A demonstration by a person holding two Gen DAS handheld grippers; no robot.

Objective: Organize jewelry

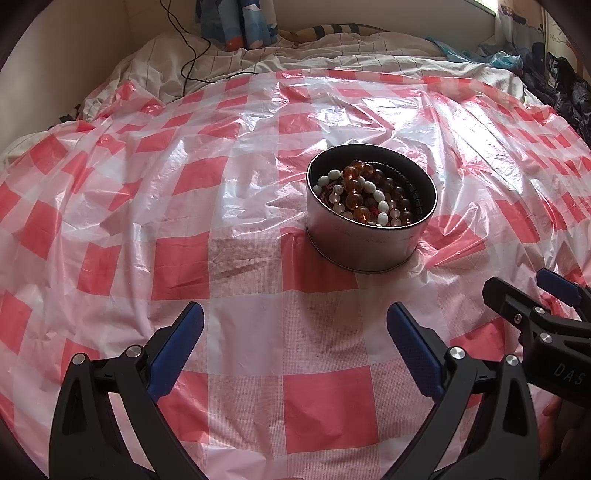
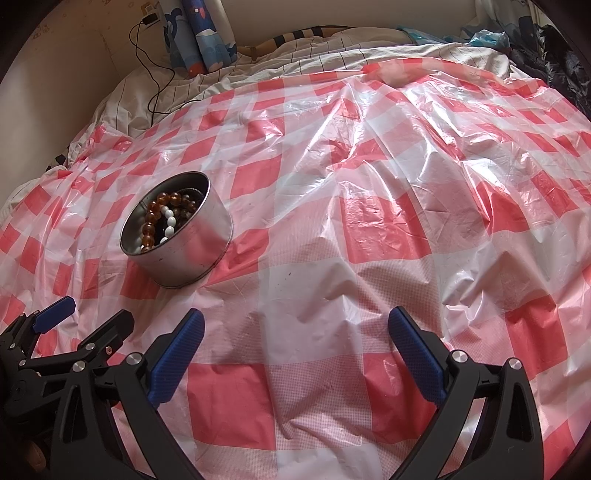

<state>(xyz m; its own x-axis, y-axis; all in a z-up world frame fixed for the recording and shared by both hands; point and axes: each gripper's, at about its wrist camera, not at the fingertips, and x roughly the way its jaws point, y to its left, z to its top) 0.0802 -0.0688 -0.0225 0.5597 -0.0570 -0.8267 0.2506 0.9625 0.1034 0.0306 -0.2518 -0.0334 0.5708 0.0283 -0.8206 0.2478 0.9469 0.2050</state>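
Here, line by line:
Surface: a bed covered with a crinkled plastic sheet in red and white checks, glossy where light hits the far folds.
Tin: a round metal tin stands upright and lidless on the sheet, in the middle of the left wrist view and at left-centre in the right wrist view.
Jewelry: strings of beads lie heaped inside the tin, amber-brown round ones, white oval ones and a dark strand along the far inner wall; nothing lies loose on the sheet.
Left gripper: the left gripper hovers near the camera over the sheet, its blue-padded fingers spread wide with nothing between them; the tin sits beyond it, a little to the right, apart from the tips. In the right wrist view it shows at the near left corner, also spread.
Right gripper: the right gripper is released too, fingers wide over bare sheet, the tin well to its far left. In the left wrist view it enters at the near right edge.
Far side: a rumpled striped blanket lies beyond the sheet, a black cable runs down across it at far left, and a blue patterned curtain hangs against the wall.
Far right: dark clothing is piled at the bed's edge.
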